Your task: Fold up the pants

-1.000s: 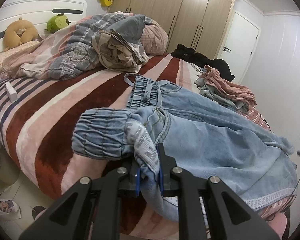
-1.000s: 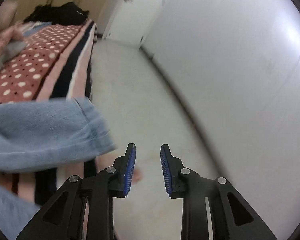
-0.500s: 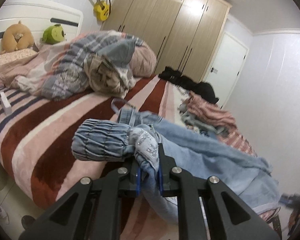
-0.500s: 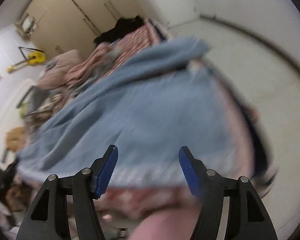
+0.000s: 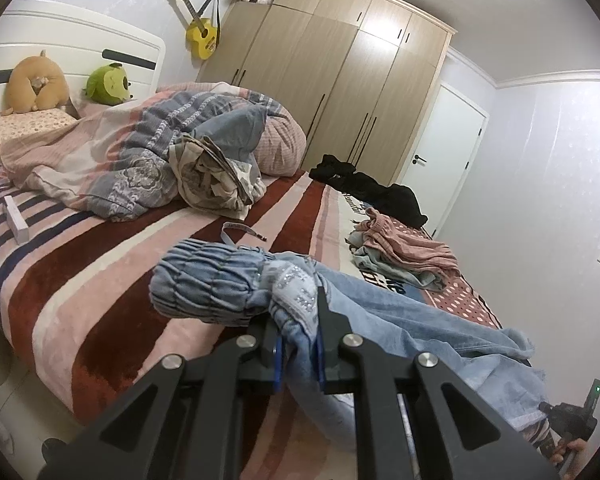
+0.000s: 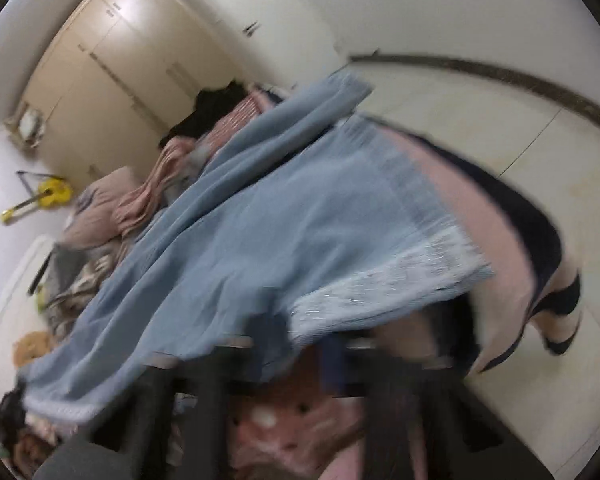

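Looking along our left wrist view:
Left gripper point(image 5: 298, 354): we pinch the gathered waistband of the pants point(image 5: 400, 320), fabric bunched between the blue pads
Pants: light blue denim, they trail from our grip to the right across the striped bed point(image 5: 100, 292)
Beyond: a heaped quilt point(image 5: 140, 160), a pink garment pile point(image 5: 408, 252) and black clothes point(image 5: 376, 190) lie on the bed; a yellow guitar point(image 5: 202, 36) hangs by the wardrobe point(image 5: 340, 92)

Right wrist view:
Right gripper point(image 6: 300, 356): badly blurred at the pants' pale hem point(image 6: 380, 288); we cannot tell whether it is spread or pinching
Pants: they drape over the bed edge, above the floor point(image 6: 520, 140)
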Action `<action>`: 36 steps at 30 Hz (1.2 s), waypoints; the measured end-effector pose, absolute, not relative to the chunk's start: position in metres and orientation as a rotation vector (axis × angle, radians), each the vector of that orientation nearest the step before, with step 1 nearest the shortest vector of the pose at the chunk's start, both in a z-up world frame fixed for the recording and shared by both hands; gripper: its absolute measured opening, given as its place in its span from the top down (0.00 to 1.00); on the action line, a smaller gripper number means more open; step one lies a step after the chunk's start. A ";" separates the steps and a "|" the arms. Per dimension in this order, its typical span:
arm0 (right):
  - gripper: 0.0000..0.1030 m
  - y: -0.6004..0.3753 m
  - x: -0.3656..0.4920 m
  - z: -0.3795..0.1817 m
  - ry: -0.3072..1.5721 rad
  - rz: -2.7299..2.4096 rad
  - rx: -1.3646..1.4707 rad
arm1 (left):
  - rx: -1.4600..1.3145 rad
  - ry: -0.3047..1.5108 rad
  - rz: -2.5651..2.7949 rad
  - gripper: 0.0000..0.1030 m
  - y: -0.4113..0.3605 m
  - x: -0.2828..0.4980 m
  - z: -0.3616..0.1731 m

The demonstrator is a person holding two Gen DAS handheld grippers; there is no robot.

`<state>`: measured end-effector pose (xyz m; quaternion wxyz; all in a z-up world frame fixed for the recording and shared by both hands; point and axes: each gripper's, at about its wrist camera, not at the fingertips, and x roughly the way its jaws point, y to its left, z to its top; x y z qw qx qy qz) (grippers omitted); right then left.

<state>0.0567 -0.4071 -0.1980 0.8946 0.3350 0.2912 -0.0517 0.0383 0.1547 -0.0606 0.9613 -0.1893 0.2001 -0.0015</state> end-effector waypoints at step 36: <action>0.97 -0.438 0.315 -0.096 0.737 -0.332 0.307 | -0.176 0.857 0.027 0.84 0.111 0.306 -0.107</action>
